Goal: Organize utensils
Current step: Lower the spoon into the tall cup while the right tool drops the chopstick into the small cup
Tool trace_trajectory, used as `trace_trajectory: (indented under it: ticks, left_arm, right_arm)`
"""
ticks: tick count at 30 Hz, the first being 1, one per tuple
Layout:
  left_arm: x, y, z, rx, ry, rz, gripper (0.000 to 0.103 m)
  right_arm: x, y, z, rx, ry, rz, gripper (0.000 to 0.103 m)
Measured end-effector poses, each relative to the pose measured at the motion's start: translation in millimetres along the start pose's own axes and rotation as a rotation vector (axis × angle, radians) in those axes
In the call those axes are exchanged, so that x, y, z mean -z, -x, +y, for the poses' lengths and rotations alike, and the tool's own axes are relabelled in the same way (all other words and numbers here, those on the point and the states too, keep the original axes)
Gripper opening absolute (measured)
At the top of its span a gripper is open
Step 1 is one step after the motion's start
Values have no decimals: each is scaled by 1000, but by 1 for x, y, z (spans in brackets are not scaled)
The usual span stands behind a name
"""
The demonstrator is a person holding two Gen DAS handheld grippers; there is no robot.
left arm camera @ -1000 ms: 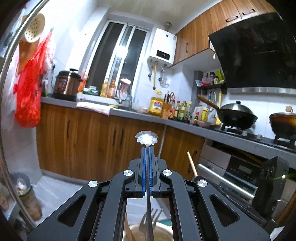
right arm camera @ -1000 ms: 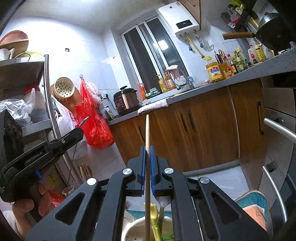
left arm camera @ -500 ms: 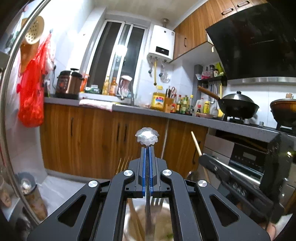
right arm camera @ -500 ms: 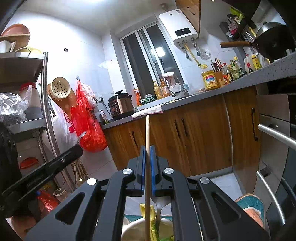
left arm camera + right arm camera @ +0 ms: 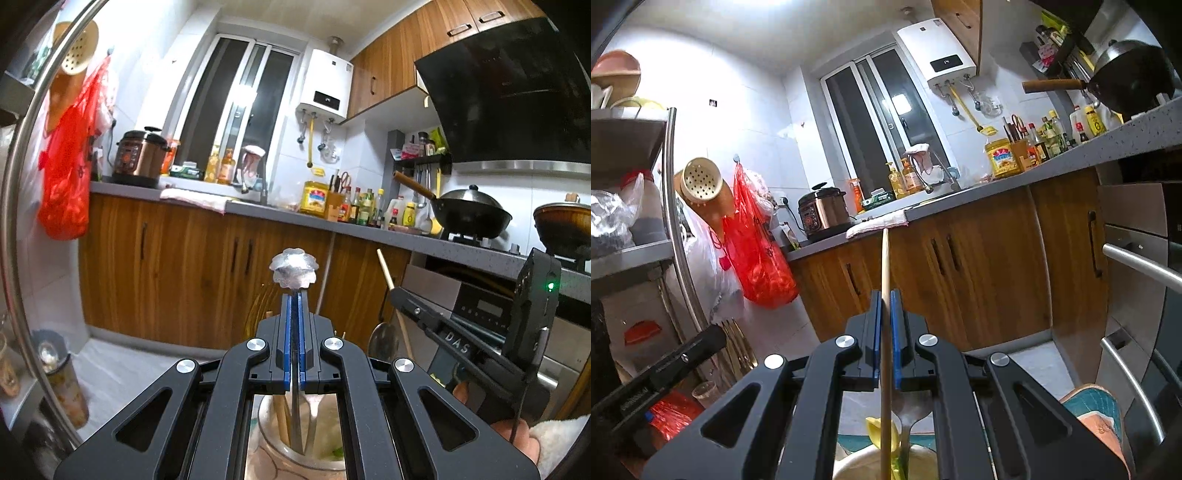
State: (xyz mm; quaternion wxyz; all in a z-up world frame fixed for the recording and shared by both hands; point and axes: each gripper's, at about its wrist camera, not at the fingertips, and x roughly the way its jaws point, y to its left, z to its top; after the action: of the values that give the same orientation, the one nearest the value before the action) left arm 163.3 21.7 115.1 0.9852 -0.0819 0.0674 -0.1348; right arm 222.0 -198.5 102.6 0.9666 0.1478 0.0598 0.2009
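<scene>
My left gripper is shut on a metal utensil with a scalloped handle end, held upright; its lower end reaches into a round utensil holder below, which holds wooden chopsticks and other utensils. My right gripper is shut on a wooden chopstick, held upright over the holder, which holds a metal spoon and something yellow. The right gripper with its chopstick shows in the left wrist view; the left gripper shows in the right wrist view.
Wooden cabinets and a grey counter run along the far side. A wok sits on the stove at right. A metal rack and red bag stand at left. Oven handles are close at right.
Both grippers have lowered toward the holder, which shows larger below each. The right gripper has come closer to the left one. Both grips are unchanged.
</scene>
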Motion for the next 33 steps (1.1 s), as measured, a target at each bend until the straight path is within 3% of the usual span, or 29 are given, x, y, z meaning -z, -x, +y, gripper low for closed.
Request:
trace_trajectory:
  ticks: [9,23,33]
  left_arm:
    - [5,5,-4,9,-10,27,4]
    - [31,26,-10,19,3,186,4]
    - [38,23,-13,5,-19,220,4]
  right_arm:
    - [11,14,3,22,62,16,5]
    - [31,49,2,0,61,211,5]
    - [34,50,-1,3,49,239,6]
